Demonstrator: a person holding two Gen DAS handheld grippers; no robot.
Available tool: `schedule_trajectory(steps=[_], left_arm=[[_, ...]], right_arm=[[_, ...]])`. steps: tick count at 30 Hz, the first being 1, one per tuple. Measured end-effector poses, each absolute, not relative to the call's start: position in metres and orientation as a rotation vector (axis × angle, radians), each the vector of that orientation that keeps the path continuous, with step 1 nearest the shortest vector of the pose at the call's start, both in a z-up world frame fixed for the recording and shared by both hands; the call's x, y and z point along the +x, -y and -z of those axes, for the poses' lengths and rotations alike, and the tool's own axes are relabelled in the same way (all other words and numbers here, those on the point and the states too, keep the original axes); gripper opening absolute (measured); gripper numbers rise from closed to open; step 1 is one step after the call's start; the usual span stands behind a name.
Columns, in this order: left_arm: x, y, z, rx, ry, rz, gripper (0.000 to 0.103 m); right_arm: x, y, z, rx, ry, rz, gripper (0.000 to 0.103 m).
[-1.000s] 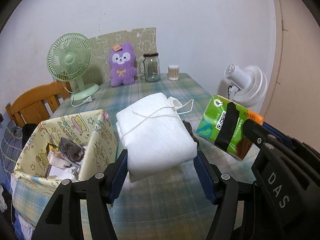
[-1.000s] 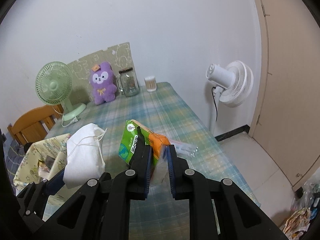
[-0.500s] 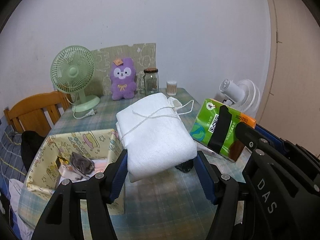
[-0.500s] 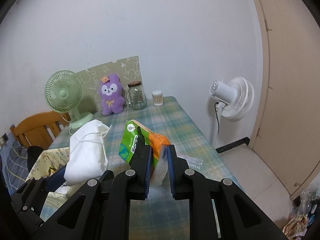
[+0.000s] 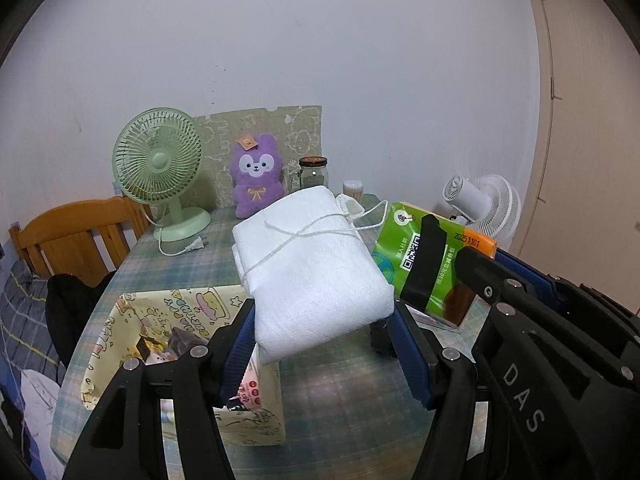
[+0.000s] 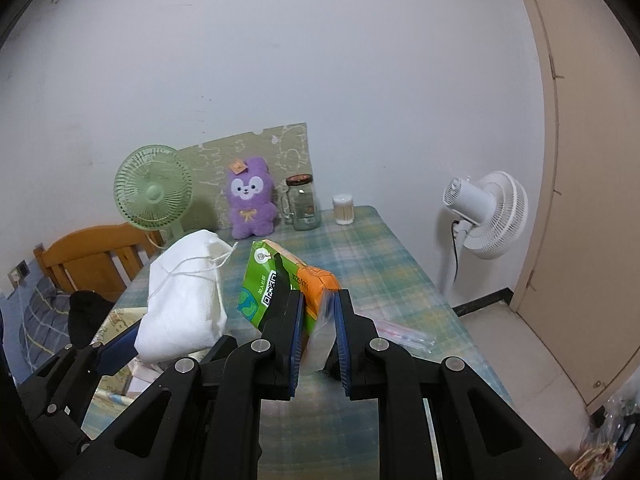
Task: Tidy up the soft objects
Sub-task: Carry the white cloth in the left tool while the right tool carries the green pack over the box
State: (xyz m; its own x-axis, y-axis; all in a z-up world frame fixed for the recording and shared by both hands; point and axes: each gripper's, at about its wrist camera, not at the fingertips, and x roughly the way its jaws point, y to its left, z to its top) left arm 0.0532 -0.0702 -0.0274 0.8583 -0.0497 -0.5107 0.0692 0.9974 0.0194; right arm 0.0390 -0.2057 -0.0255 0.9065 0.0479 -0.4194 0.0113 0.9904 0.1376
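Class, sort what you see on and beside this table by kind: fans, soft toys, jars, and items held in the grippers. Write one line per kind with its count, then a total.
Fans: 2, the green fan and the white fan
Soft toys: 1, the purple plush
Jars: 1, the glass jar
Held items: 2, the white bundle and the tissue pack
Total: 6

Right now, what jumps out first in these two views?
Both claws are loaded above the plaid table: the left claw clamps a white folded cloth bundle tied with string, and the right claw pinches a green-and-orange tissue pack. A purple plush sits at the far edge by the wall.
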Motion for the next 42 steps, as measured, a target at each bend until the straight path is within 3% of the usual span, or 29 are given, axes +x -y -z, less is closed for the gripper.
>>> schedule_trajectory(steps=[24,42], left_arm=[[0.062,-0.009,0.035,0.001,-0.543,0.009,0.067],[0.085,-0.061,0.077,0.005,-0.663,-0.071,0.067]], right_arm=[[0.071,0.118,0.032,0.084,-0.472,-0.165,0.018],[0.103,0.062,0.069,0.052,-0.590,-0.254,0.018]])
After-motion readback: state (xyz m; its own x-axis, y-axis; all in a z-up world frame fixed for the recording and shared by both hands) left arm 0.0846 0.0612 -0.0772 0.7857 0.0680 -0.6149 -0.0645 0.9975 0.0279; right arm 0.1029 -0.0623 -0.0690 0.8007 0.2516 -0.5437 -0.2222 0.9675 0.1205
